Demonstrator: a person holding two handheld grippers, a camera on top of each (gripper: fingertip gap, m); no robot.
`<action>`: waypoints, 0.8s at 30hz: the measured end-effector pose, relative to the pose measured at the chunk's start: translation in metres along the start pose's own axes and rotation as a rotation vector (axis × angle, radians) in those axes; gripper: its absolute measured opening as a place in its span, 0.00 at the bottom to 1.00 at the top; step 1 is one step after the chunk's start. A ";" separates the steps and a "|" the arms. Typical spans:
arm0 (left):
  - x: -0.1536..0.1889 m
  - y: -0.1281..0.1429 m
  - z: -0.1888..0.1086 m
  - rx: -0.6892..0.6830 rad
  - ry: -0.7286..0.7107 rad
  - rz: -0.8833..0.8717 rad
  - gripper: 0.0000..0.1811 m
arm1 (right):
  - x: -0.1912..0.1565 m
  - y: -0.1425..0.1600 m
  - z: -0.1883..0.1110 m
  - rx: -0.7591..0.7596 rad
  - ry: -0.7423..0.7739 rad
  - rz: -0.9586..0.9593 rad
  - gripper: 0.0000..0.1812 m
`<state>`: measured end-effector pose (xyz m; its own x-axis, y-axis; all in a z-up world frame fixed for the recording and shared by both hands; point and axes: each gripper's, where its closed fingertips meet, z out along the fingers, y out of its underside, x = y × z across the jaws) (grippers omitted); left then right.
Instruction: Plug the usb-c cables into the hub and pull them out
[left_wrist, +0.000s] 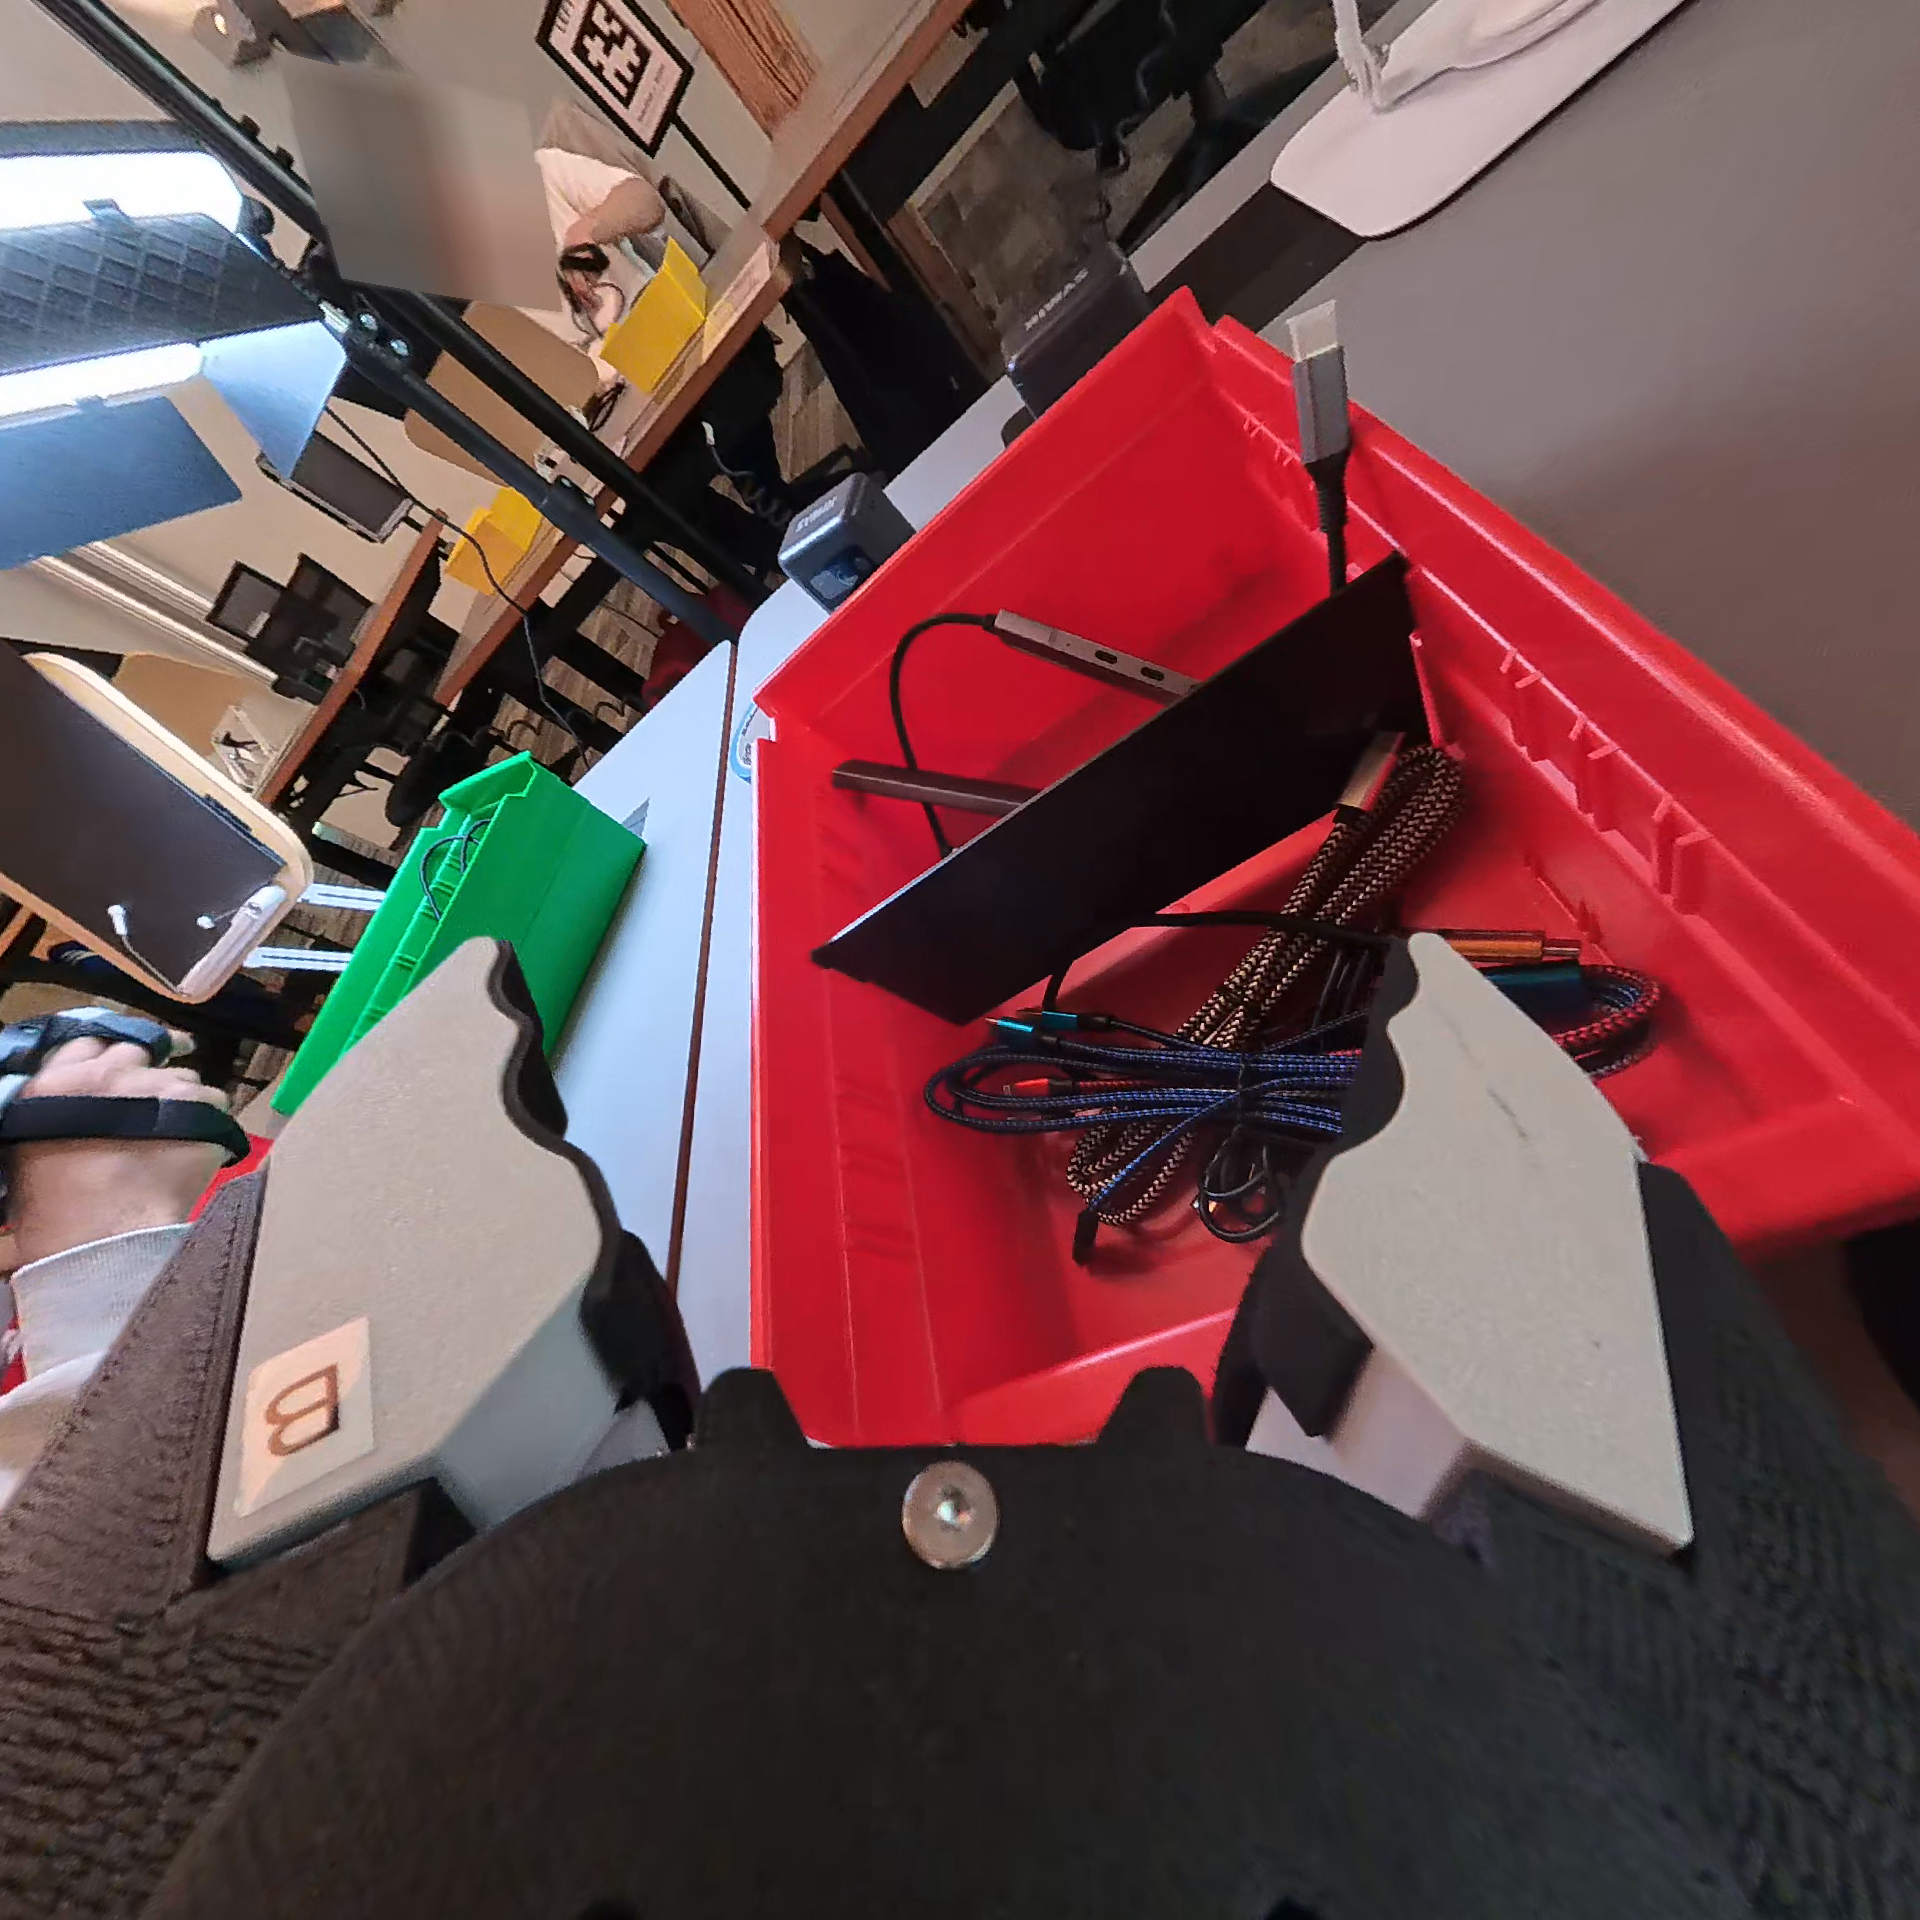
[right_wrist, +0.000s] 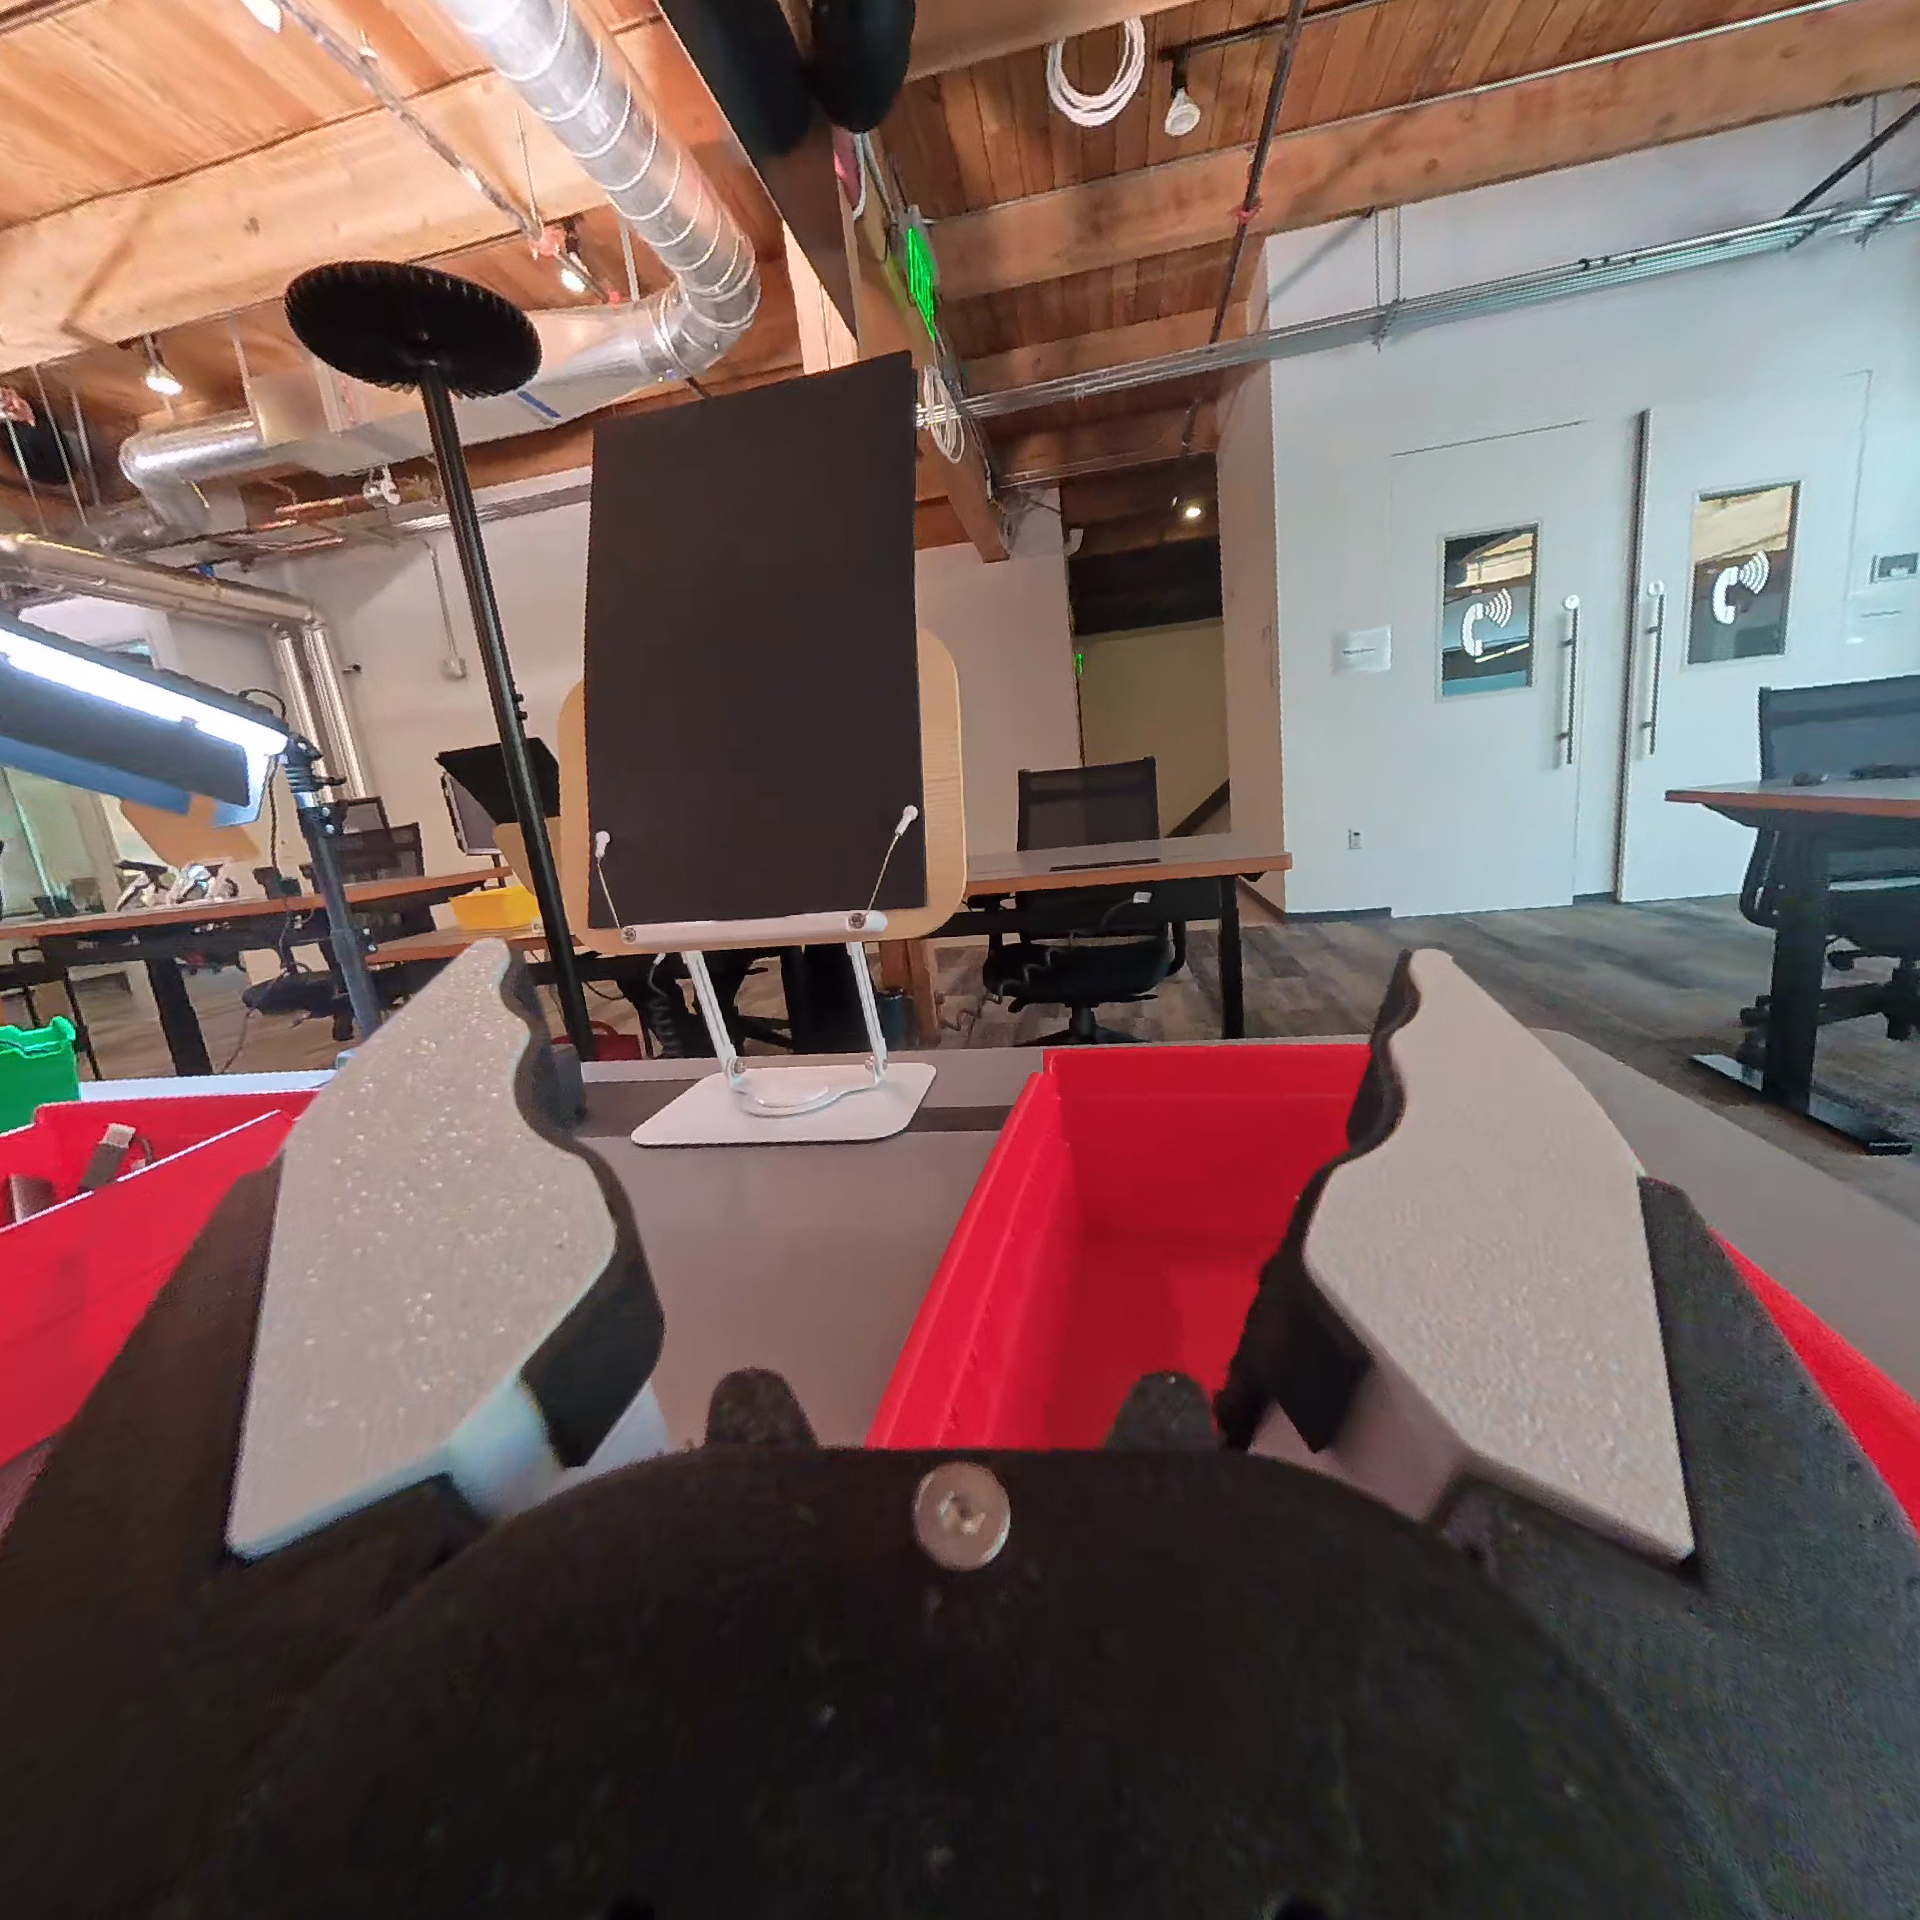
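Left claw (left_wrist: 940, 997) wide, empty, above red bin (left_wrist: 1039, 540) on desk (left_wrist: 644, 935). Black divider (left_wrist: 1143, 810) splits it: hub (left_wrist: 1091, 649) far side, braided usb-c cables (left_wrist: 1195, 1091) coiled near side. Right claw (right_wrist: 961, 1023) wide, empty, over second red bin (right_wrist: 1039, 1247).

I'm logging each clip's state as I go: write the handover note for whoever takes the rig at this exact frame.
Left gripper: open, empty, poised over the red bin that holds the job's things.
Right gripper: open, empty, above the table, in front of a second red bin that looks empty as far as visible.
Behind the black divider: the silver hub and a dark hub, ports showing empty.
In front: coiled braided cables, none plugged in.
Done: nothing visible. Left: pick up hub and cable, plug in, pull out.
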<state>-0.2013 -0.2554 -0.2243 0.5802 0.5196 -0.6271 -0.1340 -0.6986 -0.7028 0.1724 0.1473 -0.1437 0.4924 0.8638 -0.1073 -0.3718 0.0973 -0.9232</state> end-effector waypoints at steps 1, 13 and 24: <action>0.001 0.001 0.000 -0.006 0.004 -0.003 0.79 | 0.000 0.000 0.000 0.001 0.000 -0.008 0.80; 0.020 -0.031 -0.013 0.178 0.316 -0.100 0.80 | 0.011 -0.018 -0.009 0.106 0.153 -0.268 0.71; -0.012 -0.057 0.090 -0.001 0.568 0.621 0.44 | 0.011 -0.016 -0.010 0.129 0.141 -0.222 0.65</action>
<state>-0.2724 -0.1779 -0.2074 0.7176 -0.2855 -0.6352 -0.5617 -0.7765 -0.2856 0.1920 0.1506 -0.1341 0.6739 0.7381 0.0337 -0.3350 0.3459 -0.8764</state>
